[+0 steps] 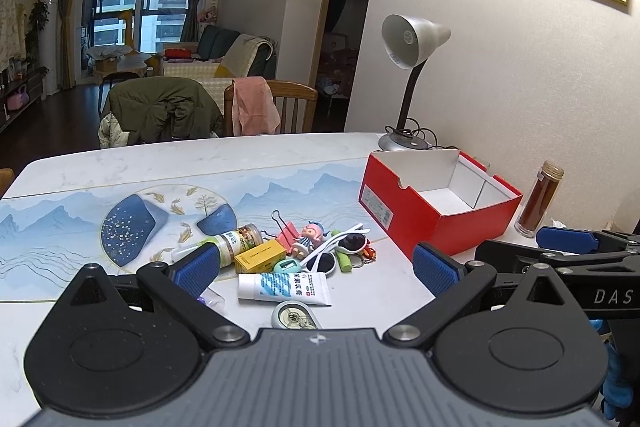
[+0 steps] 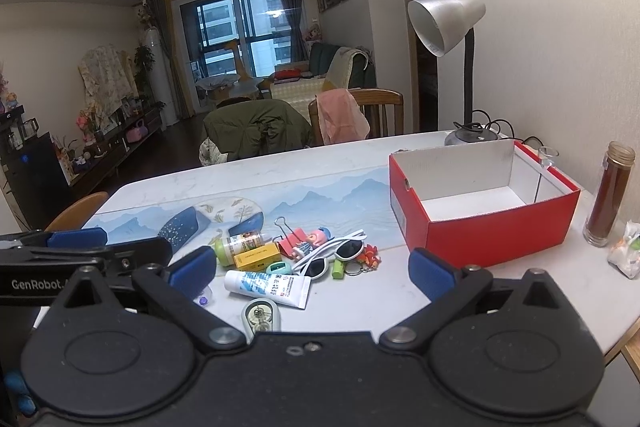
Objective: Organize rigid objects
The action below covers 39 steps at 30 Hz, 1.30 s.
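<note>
A pile of small objects lies on the table: a white tube (image 1: 285, 288) (image 2: 267, 287), a yellow box (image 1: 259, 257) (image 2: 257, 256), a green-capped bottle (image 1: 236, 241) (image 2: 240, 243), white sunglasses (image 1: 338, 251) (image 2: 334, 255), a cartoon figurine (image 1: 310, 237) (image 2: 314, 241), a pink binder clip (image 1: 289, 233) and a round tape measure (image 1: 295, 315) (image 2: 261, 315). An open, empty red box (image 1: 436, 205) (image 2: 480, 203) stands to their right. My left gripper (image 1: 316, 269) is open and empty, hovering just before the pile. My right gripper (image 2: 312, 269) is open and empty beside it.
A desk lamp (image 1: 408, 83) (image 2: 460, 67) stands behind the box by the wall. A tall bottle of brown liquid (image 1: 540, 203) (image 2: 610, 193) stands right of the box. A plastic-wrapped item (image 2: 626, 253) lies at the far right. Chairs with clothes (image 1: 188, 111) line the far edge.
</note>
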Motion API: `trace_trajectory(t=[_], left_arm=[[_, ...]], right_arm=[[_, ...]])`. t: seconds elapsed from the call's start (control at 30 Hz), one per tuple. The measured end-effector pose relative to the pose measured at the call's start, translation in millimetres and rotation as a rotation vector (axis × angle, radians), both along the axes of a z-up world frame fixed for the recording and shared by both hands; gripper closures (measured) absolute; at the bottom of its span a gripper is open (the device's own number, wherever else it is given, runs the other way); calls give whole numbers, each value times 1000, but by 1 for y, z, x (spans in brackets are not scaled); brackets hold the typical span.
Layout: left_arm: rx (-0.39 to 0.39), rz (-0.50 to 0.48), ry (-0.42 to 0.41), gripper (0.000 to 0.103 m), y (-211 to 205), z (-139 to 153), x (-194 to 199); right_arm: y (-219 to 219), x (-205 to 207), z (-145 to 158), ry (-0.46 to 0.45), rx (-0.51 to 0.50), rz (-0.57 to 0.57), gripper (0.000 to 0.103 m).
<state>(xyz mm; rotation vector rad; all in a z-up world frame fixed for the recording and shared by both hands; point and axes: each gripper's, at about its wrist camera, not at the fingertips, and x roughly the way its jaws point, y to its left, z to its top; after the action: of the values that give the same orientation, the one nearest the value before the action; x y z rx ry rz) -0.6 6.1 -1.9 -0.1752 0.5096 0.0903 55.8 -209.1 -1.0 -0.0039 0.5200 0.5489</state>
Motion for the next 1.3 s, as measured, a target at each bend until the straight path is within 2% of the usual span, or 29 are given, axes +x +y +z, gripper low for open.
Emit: trace_trajectory(t=[0.2, 0.5, 0.63, 0.87, 0.97, 1.07, 1.23, 1.3], left_arm=[[-7, 6, -1, 0, 11, -2, 4], [-22, 20, 14, 0, 24, -7, 12], [-9, 74, 30, 0, 39, -14, 21], [29, 119, 95, 0, 72, -50, 39], [-4, 128, 151, 0, 83, -71, 48], [11, 158, 201, 0, 89, -91, 62], [-30, 239, 278, 0, 109, -119, 84], [-21, 269, 297, 0, 114, -128, 92]], right_arm=[[2, -1, -1, 4, -4, 3, 1], [28, 10, -9, 26, -20, 22, 2], [34, 16, -10, 43, -35, 43, 3], [56, 32, -32, 102, -103, 94, 6], [66, 39, -46, 133, -131, 123, 6], [75, 47, -61, 171, -161, 154, 8], [94, 55, -86, 218, -215, 238, 12], [103, 58, -96, 233, -241, 268, 13]])
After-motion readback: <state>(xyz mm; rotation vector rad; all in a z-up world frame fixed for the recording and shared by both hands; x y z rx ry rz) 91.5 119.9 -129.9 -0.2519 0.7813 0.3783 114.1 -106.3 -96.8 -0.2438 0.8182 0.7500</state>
